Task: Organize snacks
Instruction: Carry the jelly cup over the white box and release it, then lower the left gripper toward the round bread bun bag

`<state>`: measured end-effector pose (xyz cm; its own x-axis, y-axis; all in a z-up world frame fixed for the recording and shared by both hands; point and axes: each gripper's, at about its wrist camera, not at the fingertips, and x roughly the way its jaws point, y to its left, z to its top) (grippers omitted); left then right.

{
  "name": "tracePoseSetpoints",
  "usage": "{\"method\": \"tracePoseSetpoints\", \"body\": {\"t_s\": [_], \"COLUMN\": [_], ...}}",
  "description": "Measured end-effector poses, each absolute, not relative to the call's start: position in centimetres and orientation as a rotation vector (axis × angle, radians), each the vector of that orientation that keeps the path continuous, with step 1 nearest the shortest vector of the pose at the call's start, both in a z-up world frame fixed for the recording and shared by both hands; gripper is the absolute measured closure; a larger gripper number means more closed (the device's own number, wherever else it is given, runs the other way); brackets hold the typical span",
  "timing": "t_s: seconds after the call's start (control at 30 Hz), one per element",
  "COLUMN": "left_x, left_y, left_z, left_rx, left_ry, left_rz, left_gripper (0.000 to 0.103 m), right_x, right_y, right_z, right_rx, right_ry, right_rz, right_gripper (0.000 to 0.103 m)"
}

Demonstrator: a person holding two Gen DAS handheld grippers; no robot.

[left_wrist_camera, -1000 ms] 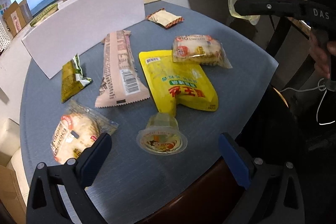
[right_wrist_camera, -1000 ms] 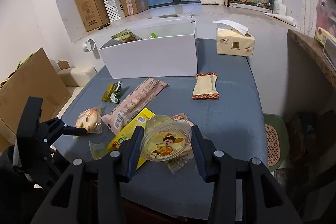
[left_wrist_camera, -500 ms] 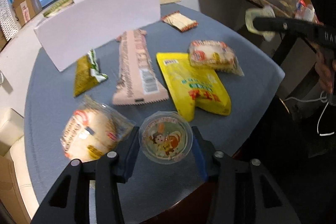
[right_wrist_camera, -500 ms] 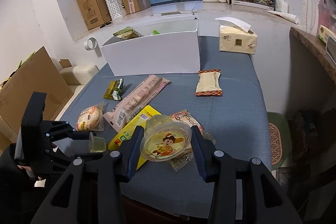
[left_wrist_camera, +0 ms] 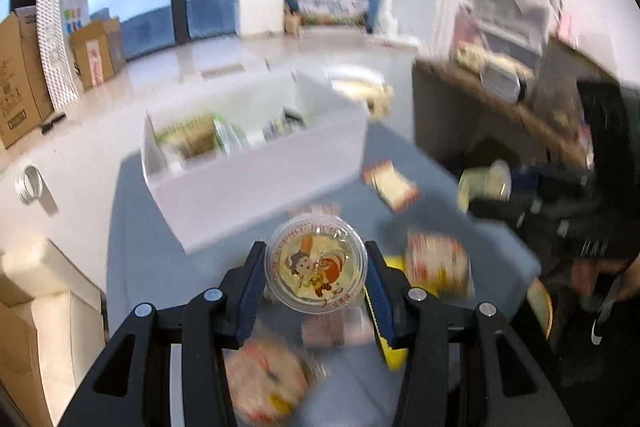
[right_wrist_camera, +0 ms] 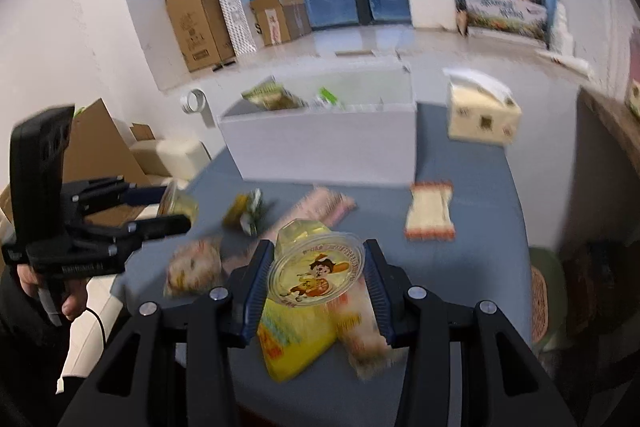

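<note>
Grippers [left_wrist_camera: 316, 275] [right_wrist_camera: 316, 273] each clamp a jelly cup [left_wrist_camera: 316, 261] [right_wrist_camera: 316, 265] above table [right_wrist_camera: 472, 267].

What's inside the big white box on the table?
The white box holds a few snack packets: a green-and-tan packet at its left end and a small green one. Blur and the front wall hide what lies deeper.
</note>
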<state>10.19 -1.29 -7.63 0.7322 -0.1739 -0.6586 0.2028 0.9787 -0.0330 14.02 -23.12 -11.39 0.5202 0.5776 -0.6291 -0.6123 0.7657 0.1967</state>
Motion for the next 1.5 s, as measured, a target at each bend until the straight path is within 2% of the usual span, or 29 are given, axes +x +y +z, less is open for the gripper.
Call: {"method": "tracePoseSetpoints", "body": {"t_s": [0.33, 0.57, 0.77, 0.8, 0.83, 0.87, 0.9, 0.93, 0.97, 1.0, 1.17, 1.5], "left_x": [21.0, 26.6, 26.9, 26.9, 27.0, 27.2, 27.3, 27.3, 27.2, 27.1, 26.5, 23.2], "left_y": [4.6, 6.9, 7.8, 7.9, 8.0, 8.0, 8.1, 8.2, 8.3, 8.6, 9.3, 8.2], "left_z": [-3.4, -6.2, -8.6, -8.7, -8.9, -9.1, -9.2, -9.2, -9.1, -9.0, -8.6, -6.9], "left_rx": [-0.093, -0.104, -0.136, -0.139, -0.139, -0.138, -0.139, -0.137, -0.137, -0.147, -0.175, -0.12], "left_ry": [0.675, 0.757, 0.795, 0.798, 0.804, 0.816, 0.826, 0.827, 0.822, 0.825, 0.811, 0.77], "left_rz": [-0.108, -0.035, -0.025, -0.025, -0.021, -0.023, -0.029, -0.023, -0.015, -0.016, -0.015, -0.023], "left_gripper": [0.051, 0.051, 0.051, 0.05, 0.042, 0.032, 0.006, 0.0, 0.0, 0.0, 0.0, 0.0], "right_x": [24.0, 32.3, 35.0, 35.2, 35.3, 35.5, 35.8, 35.9, 36.0, 36.0, 36.0, 32.6], "right_y": [-18.2, -16.3, -14.8, -14.8, -14.9, -14.9, -14.8, -14.8, -14.9, -15.1, -16.1, -17.0], "right_z": [-6.9, -7.4, -9.2, -9.4, -9.6, -9.8, -10.1, -10.3, -10.4, -10.4, -10.1, -8.6], "right_rx": [-0.03, 0.063, 0.04, 0.044, 0.045, 0.047, 0.052, 0.054, 0.055, 0.061, 0.095, 0.069], "right_ry": [0.663, 0.738, 0.79, 0.793, 0.793, 0.795, 0.806, 0.816, 0.817, 0.8, 0.795, 0.763], "right_rz": [0.724, 0.687, 0.658, 0.659, 0.657, 0.658, 0.665, 0.669, 0.657, 0.642, 0.634, 0.675], "right_gripper": [0.054, 0.054, 0.054, 0.054, 0.054, 0.053, 0.048, 0.028, 0.008, 0.004, 0.0, 0.0]}}
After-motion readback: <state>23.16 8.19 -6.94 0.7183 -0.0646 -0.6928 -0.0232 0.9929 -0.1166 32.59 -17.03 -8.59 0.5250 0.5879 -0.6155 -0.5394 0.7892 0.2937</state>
